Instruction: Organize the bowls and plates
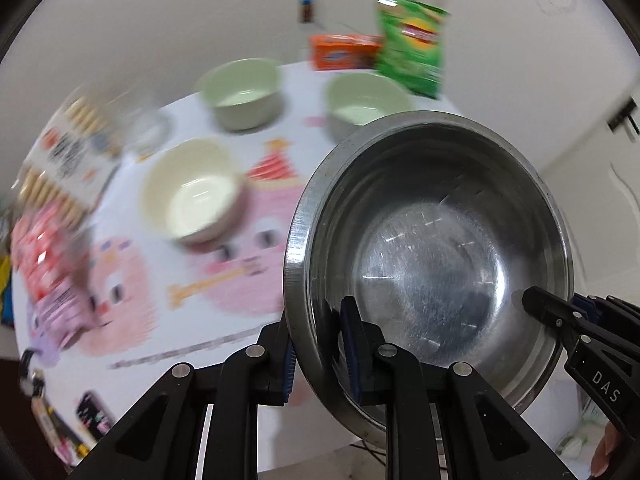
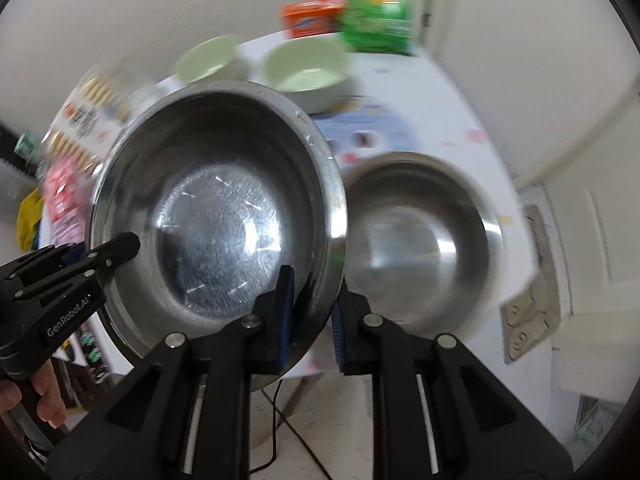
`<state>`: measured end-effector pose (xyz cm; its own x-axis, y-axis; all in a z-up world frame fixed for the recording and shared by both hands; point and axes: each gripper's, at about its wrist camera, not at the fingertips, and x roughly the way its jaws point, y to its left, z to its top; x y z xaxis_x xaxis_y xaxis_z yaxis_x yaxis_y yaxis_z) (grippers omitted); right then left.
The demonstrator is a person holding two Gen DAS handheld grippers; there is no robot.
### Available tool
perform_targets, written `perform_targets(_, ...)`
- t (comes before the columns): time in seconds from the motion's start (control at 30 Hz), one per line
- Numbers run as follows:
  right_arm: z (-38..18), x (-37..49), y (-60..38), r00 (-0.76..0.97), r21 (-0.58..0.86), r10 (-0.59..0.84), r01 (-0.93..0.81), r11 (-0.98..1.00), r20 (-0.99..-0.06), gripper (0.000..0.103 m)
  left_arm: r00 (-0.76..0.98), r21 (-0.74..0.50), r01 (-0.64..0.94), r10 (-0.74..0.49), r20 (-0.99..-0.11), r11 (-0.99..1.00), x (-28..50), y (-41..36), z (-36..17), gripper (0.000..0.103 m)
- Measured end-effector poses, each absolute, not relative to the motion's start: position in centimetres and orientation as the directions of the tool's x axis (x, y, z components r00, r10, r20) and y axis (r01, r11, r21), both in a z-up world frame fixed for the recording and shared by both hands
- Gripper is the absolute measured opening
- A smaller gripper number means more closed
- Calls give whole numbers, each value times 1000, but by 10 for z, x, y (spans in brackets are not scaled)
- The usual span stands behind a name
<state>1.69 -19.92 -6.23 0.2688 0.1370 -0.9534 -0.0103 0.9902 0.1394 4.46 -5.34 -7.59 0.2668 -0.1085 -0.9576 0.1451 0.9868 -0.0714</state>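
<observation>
A steel bowl (image 1: 432, 256) hangs tilted above the table, held from both sides. My left gripper (image 1: 320, 332) is shut on its left rim, one pad inside and one outside. My right gripper (image 2: 312, 304) is shut on the opposite rim of the same steel bowl (image 2: 216, 232). Each view also shows the other gripper's tip at the far rim: right gripper (image 1: 536, 300), left gripper (image 2: 128, 246). A second steel bowl (image 2: 420, 236) rests on the table below right. Two green bowls (image 1: 242, 92) (image 1: 366, 100) stand at the back, and a cream bowl (image 1: 192, 192) sits nearer.
The round table (image 1: 168, 332) wears a white cloth with pink cartoon prints. A green chip bag (image 1: 414, 44) and an orange box (image 1: 344, 50) stand at the back edge. A biscuit box (image 1: 66, 152) and pink packets (image 1: 44, 256) crowd the left. A hand (image 2: 44, 396) grips the left handle.
</observation>
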Motion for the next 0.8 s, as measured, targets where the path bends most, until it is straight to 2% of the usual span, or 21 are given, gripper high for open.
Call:
perform_targets(0.27,-89,23,-287,228,80,63,67,994,-972,20,206,-77,176,-114,-972,981,55,-138,-106,21)
perform_targets(0.53,-124,31,-313,188,96,87,41,995,-978,20,204,-8,156,-40,-978,988,52,-156,-128,22)
perform_targets(0.8,-127,29,-313,187,91,90,-1,996,-978,21,197,49,139,21,-980,989,50,-158,-135,24)
